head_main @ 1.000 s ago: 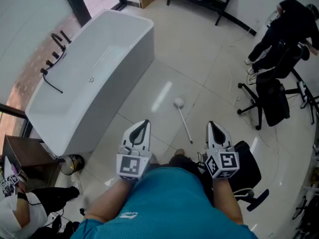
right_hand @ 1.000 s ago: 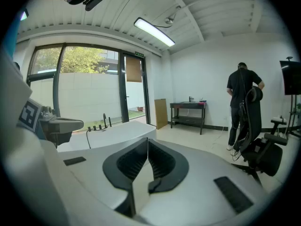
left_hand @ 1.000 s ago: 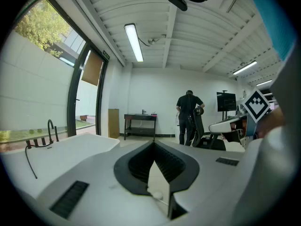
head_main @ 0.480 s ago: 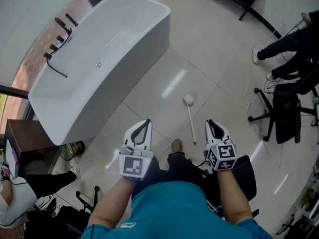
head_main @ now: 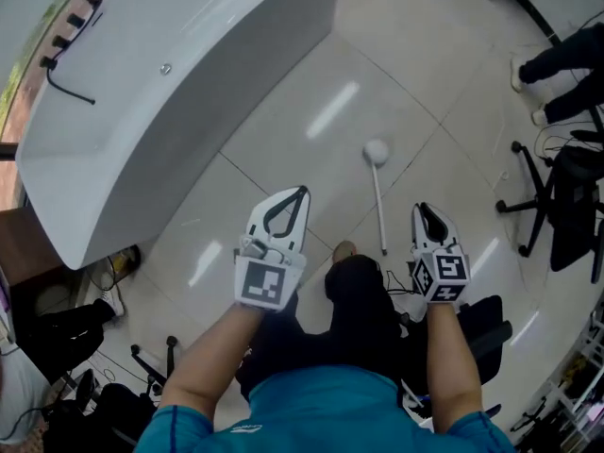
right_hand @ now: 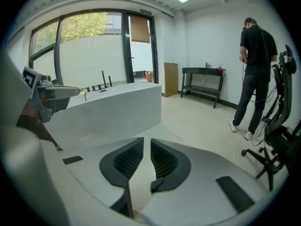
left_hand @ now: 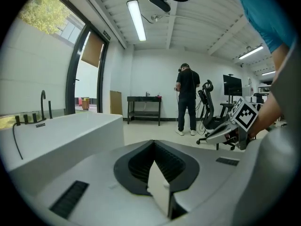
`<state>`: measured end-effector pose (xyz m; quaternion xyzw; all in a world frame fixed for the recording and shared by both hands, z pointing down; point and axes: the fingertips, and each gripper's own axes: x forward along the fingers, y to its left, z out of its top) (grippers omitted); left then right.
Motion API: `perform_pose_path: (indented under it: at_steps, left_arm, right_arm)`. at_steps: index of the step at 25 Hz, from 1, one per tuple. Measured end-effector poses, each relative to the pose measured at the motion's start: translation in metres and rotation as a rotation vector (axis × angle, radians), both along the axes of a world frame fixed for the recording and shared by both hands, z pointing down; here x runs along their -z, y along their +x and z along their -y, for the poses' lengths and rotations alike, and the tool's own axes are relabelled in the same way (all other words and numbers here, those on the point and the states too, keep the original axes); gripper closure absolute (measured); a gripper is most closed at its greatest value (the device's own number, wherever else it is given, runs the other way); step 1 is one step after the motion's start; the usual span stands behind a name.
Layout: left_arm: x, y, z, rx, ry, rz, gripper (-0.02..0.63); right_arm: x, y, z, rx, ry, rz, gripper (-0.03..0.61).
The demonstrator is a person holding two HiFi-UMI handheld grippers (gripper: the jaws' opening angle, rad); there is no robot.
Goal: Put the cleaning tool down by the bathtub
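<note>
Cleaning tool [head_main: 379, 201] is a thin white stick with a small round white ball at one end. It lies flat on the shiny tiled floor [head_main: 283, 130]. The big white bathtub [head_main: 179, 92] is to its left in the head view, with a strip of bare floor between them.

The left tongs [head_main: 286, 206] have their tips pressed together, and the left gripper view shows nothing in them [left_hand: 153, 145]. The right tongs [head_main: 429, 220] are open just a little. The right gripper view shows a narrow gap between the two black pads [right_hand: 146, 142], and only floor shows through it. These jaws have just been opening. Neither pair of tongs holds or touches the tool.

The stick runs almost straight up and down the head view. Its ball end points away from the person. Its bare end points back toward the person's foot [head_main: 345, 251], and it ends between the two tongs, nearer the right one.
</note>
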<state>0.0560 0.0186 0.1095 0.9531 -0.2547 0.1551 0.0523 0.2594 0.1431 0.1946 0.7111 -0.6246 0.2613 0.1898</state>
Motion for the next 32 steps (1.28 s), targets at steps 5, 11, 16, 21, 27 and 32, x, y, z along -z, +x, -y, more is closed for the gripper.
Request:
perform_pose_path:
  at_steps: [5,11,16,21,27,32]
  left_arm:
    - [-0.096,0.015,0.009,-0.027,0.027,-0.023,0.615]
    - [-0.197,0.027,0.03,-0.04,0.035,-0.014,0.615]
    - [-0.254,0.036,0.04,-0.063,0.068,-0.008,0.615]
    - [-0.289,0.031,0.05,-0.009,0.031,-0.026,0.615]
    - [-0.289,0.028,0.063,0.025,-0.015,-0.062,0.615]
    - [-0.299,0.033,0.072,0.023,-0.024,-0.046,0.615]
  right_arm:
    - [-0.11,0.015,0.006,-0.002,-0.018,-0.012,0.497]
    - [-0.241,0.035,0.022,-0.012,-0.069,-0.013,0.492]
    - [-0.334,0.057,0.027,-0.021,-0.11,-0.027,0.486]
    - [-0.43,0.064,0.018,0.014,-0.23,-0.022,0.47]
    - [-0.53,0.073,-0.01,0.069,-0.41,0.002,0.461]
    - [-0.575,0.079,-0.023,0.075,-0.504,0.038,0.46]
